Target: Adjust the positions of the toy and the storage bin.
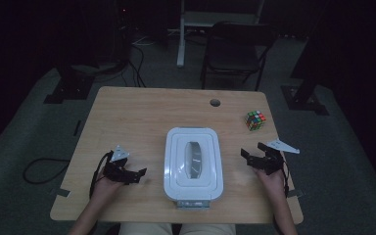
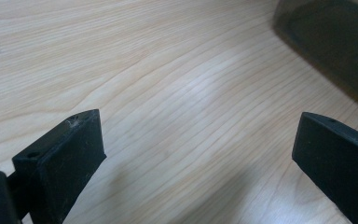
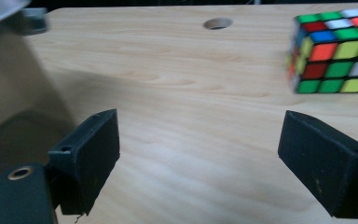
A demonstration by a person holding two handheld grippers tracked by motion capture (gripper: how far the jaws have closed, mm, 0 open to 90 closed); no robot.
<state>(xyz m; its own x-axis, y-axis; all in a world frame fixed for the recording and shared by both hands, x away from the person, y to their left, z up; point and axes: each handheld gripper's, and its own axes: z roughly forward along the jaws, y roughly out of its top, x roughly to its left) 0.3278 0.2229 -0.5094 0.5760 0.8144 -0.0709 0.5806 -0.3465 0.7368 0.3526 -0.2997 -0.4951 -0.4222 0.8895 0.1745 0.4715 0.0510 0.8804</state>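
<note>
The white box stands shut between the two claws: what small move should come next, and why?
Probably bring both claws inward to the long sides of the white box. The left claw and the right claw are open with nothing between their jaws, each beside the box but apart from it. The lid looks closed, and the cube sits untouched at the far right.

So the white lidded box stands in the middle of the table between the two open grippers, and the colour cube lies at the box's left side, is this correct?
Not quite. The colour cube lies to the right of the white lidded box, toward the far right corner of the table, as the high view shows. The rest holds: the box stands between the open left gripper and right gripper.
</note>
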